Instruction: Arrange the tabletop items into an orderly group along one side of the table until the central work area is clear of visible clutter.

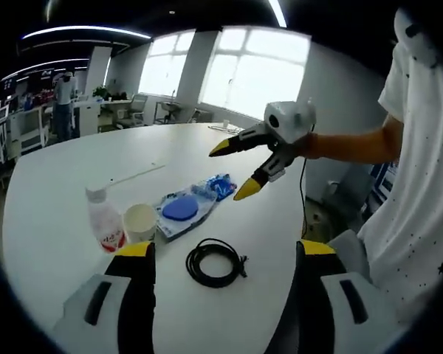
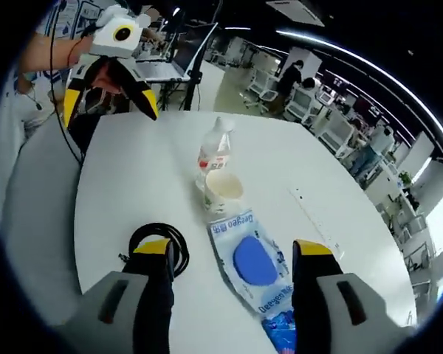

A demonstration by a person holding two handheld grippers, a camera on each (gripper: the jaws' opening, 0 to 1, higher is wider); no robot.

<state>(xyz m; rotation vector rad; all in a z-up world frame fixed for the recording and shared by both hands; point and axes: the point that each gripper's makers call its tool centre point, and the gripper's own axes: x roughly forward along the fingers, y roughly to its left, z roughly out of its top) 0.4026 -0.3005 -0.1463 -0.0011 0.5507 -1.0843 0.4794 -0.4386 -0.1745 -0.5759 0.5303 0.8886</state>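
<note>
On the white round table [image 1: 52, 177] lie a black coiled cable [image 1: 215, 262], a paper cup [image 1: 140, 221], a small bottle with a red label [image 1: 105, 223] and a clear bag holding a blue disc [image 1: 184, 209]. My left gripper [image 1: 227, 249] is open just short of the cable, nothing between its jaws. The right gripper [image 1: 234, 169] hangs open above the table beyond the bag. In the right gripper view, my right gripper [image 2: 232, 248] is open over the bag [image 2: 255, 265], with the cup [image 2: 223, 192], bottle [image 2: 214, 151] and cable [image 2: 159, 243] nearby. The left gripper [image 2: 111, 103] is open opposite.
A thin pale strip [image 1: 136, 175] lies further across the table, also visible as a strip [image 2: 314, 221] right of the cup. A person's arm and white shirt [image 1: 413, 184] stand at the table's edge. Office desks and people fill the background.
</note>
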